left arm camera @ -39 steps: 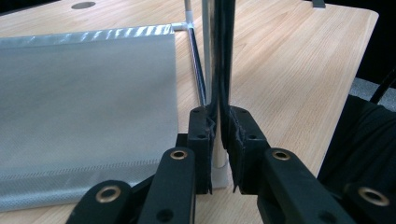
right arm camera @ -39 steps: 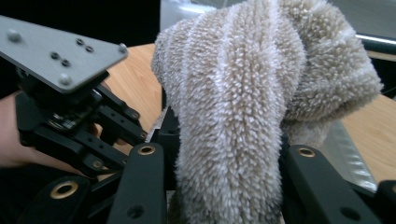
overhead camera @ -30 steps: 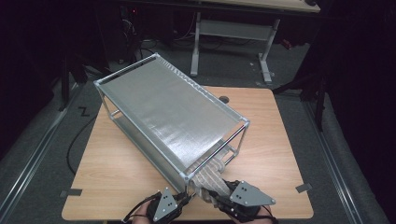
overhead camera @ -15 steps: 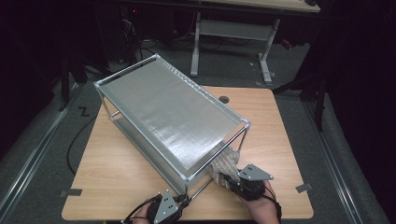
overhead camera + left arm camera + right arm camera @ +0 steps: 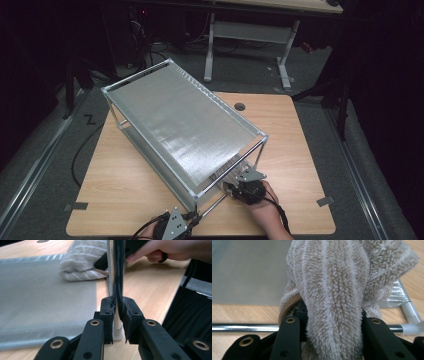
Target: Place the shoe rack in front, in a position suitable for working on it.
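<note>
Right gripper view: the right tool (image 5: pixel 332 322) is clamped on a folded towel (image 5: pixel 337 285) — the beige pile bulges up between the two black jaws and hides the pads.
Towel, place: at the open near end of the rack (image 5: pixel 185 130), low down by its bottom shelf (image 5: pixel 249 270); in the high view the right tool (image 5: pixel 243 189) sits just outside that end with the towel (image 5: pixel 231 172) ahead of it, partly under the top shelf.
Left tool: in the left gripper view the left tool (image 5: pixel 118 315) is closed tight on the near corner post (image 5: pixel 114 272) of the rack, low on the post near its foot; in the high view the left tool (image 5: pixel 187 221) is at the table (image 5: pixel 120 170) edge beside that corner.
Rack: a metal frame with grey mesh shelves, standing skewed across the table.
Step in hand: as I read it, loading the towel onto the bottom shelf while the left tool steadies the frame — the towel is at the mouth, not yet fully in.
Next move: probably push the towel further in over the mesh, set it flat, then part the right jaws and back out level, staying clear of the low crossbar (image 5: pixel 242 327).
Care: keep the left grip firm, so the light frame does not slide under the push.
</note>
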The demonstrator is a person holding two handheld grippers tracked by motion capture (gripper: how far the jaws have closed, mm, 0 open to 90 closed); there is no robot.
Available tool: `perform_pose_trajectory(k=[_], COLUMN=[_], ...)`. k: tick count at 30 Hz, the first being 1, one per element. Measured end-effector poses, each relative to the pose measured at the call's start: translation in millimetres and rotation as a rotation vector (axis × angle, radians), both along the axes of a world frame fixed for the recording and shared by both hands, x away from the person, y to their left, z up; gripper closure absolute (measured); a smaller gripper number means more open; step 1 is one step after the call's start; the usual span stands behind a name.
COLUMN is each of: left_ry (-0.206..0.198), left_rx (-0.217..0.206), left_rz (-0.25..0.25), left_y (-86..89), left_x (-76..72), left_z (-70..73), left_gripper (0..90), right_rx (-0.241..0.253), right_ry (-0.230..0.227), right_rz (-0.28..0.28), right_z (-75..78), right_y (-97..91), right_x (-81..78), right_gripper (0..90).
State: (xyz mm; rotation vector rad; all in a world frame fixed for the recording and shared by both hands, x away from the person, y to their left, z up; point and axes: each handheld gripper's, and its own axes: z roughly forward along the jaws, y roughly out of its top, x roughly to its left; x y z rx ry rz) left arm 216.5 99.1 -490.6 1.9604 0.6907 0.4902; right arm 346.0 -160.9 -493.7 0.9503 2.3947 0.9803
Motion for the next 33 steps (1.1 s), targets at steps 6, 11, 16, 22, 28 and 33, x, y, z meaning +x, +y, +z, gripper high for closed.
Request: perform_pose_trajectory(k=[6,11,16,22,28,33], left_ry=[0.019,0.023,0.023,0.003,0.006,-0.002], left_rx=[-0.005,-0.012,-0.011,-0.036,-0.054,-0.05], left_rz=[0.069,0.082,0.076,0.049,0.015,0.008], left_y=[14.6,18.7,19.0,17.3,13.2,9.3], left_x=[7.6,10.5,11.2,15.8,23.6,25.5], left_z=[0.8,0.4,1.4,6.9,8.8,8.0], left_gripper=[79.5,79.7,79.4,74.6,77.2,77.0], right_rx=[0.006,-0.007,0.03,0.048,0.048,0.042], right_ry=[0.005,-0.031,-0.082,-0.093,-0.068,-0.055], right_rz=[0.012,0.013,0.016,-0.025,-0.122,-0.196], right_z=[0.6,1.9,12.2,19.6,18.9,15.7], right_y=[2.4,6.0,-3.7,-30.6,-62.4,-83.6], right_x=[-3.4,-7.4,-20.2,-39.3,-54.6,-52.6], right_gripper=[63.3,63.2,63.2,63.1,63.0,63.0])
